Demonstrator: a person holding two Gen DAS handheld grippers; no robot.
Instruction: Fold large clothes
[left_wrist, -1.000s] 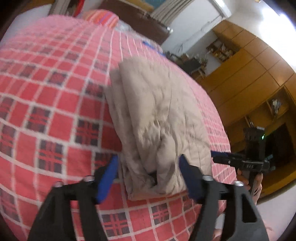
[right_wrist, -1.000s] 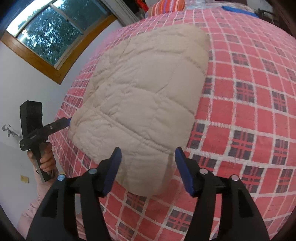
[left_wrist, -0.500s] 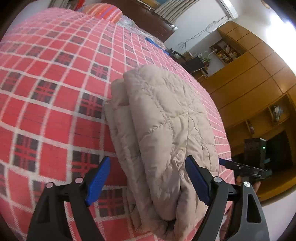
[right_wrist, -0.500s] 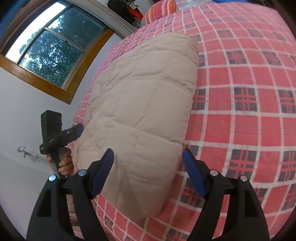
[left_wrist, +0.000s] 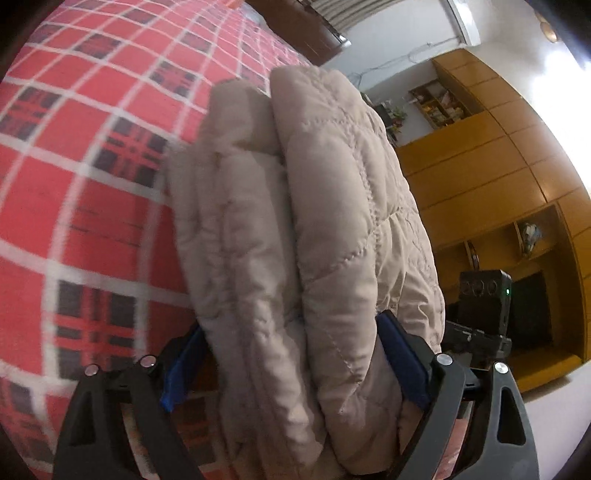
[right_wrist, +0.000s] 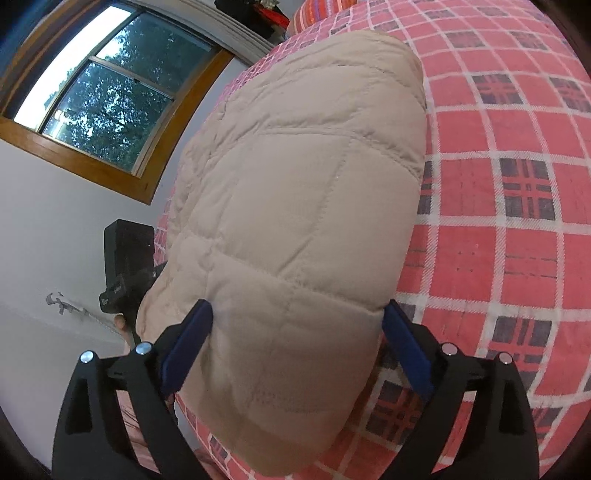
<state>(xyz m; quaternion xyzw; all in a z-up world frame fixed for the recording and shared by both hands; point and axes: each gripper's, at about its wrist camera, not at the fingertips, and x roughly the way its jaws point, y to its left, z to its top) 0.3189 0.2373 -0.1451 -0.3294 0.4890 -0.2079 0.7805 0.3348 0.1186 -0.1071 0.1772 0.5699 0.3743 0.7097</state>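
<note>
Left gripper (left_wrist: 291, 354) wide open, blue pads (left_wrist: 181, 369) set either side of folded beige quilted jacket (left_wrist: 295, 221), near end of bundle sitting between the fingers; pads close to fabric on both sides, can't tell if they press it or just flank it. No squeeze visible in the padding. Left view shows jacket edge-on: approx. three puffy layers stacked, top layer rounded over lower ones, diamond stitching on top. Right gripper (right_wrist: 295, 350) also spread wide, its blue pads (right_wrist: 186, 347) straddling the opp. near corner of same jacket (right_wrist: 303, 184); left pad touching or just beside the fabric edge, right pad at the corner by the bedspread. Jacket lies on red plaid bedspread (right_wrist: 517, 240) w/ white grid and dark check squares, long axis running away from both cams; near end overhangs bed edge in right view. Right gripper body seen in left view at lower right (left_wrist: 484, 317), small green light on it. Left gripper body seen in right view at left (right_wrist: 127, 266), fingertips of a hand (right_wrist: 120, 323) just below it. Bkgd: wood-framed window (right_wrist: 92, 92) w/ trees outside, white wall; other side, yellow-brown wooden cabinets (left_wrist: 498, 166) w/ open shelves.
</note>
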